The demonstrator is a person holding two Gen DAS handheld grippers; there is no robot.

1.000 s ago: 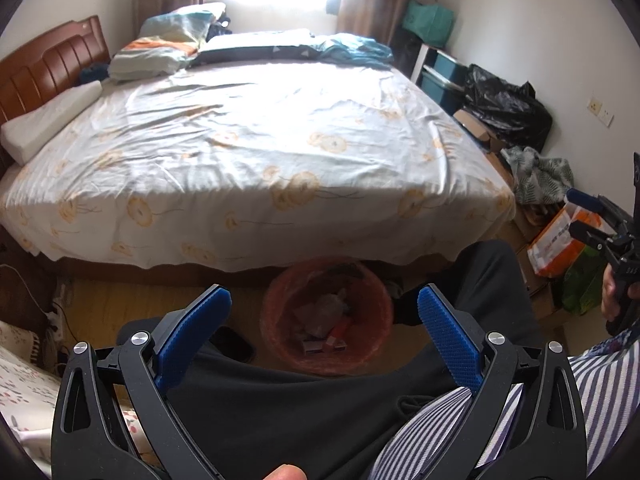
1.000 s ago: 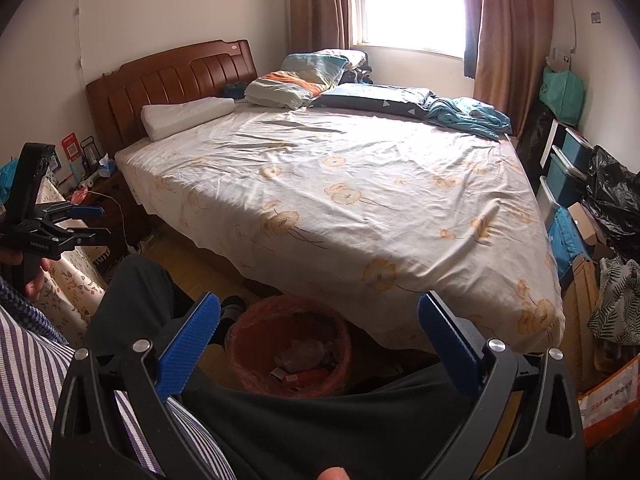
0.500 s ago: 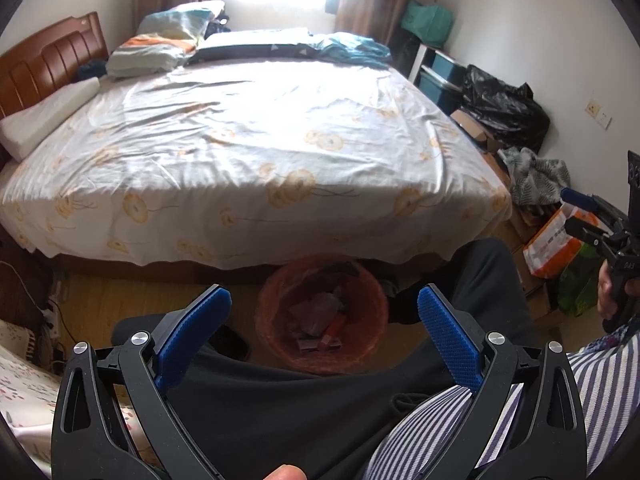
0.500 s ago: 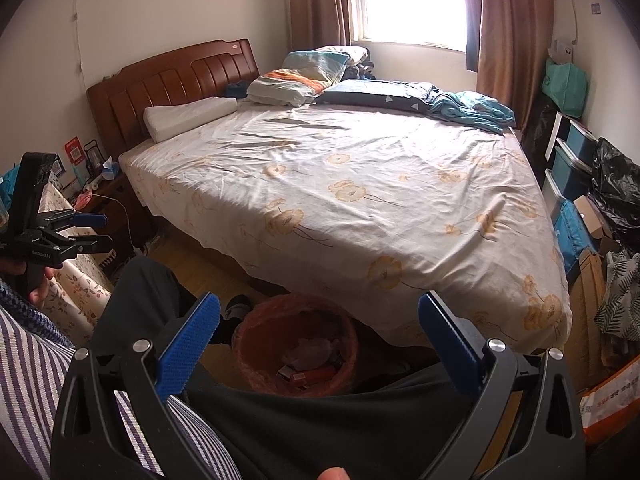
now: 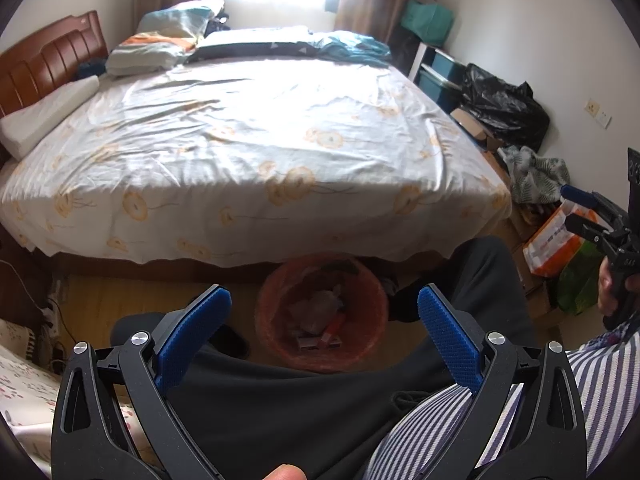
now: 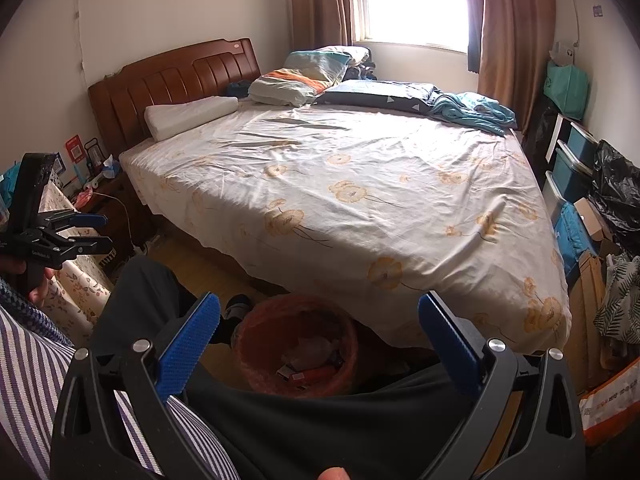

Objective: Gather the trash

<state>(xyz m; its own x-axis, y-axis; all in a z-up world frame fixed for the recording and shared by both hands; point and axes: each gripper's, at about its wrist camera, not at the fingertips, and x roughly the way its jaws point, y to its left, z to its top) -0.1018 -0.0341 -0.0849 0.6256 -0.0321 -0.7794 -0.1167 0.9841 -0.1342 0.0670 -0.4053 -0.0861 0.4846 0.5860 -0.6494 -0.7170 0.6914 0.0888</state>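
Note:
An orange-red waste bin [image 5: 322,314] [image 6: 298,344] stands on the floor at the foot of the bed, between the person's knees, with crumpled paper and small packets [image 5: 320,320] inside. My left gripper [image 5: 324,312] hangs open above the person's lap, its blue pads framing the bin, nothing between them. My right gripper [image 6: 318,320] is likewise open and empty, above the lap. Each gripper also shows in the other's view: the right gripper [image 5: 580,208] at the far right, the left gripper [image 6: 94,232] at the far left.
A large bed [image 6: 360,200] with a flowered sheet fills the middle. Pillows [image 6: 188,114] and a blue blanket [image 6: 472,110] lie at its far end. Boxes, black bags [image 5: 504,104] and an orange package [image 5: 556,240] crowd the right wall. A nightstand [image 6: 100,196] and a cable [image 5: 52,320] sit left.
Both views have shifted slightly; the bed and bin sit a little differently in frame. Both grippers stay open and empty.

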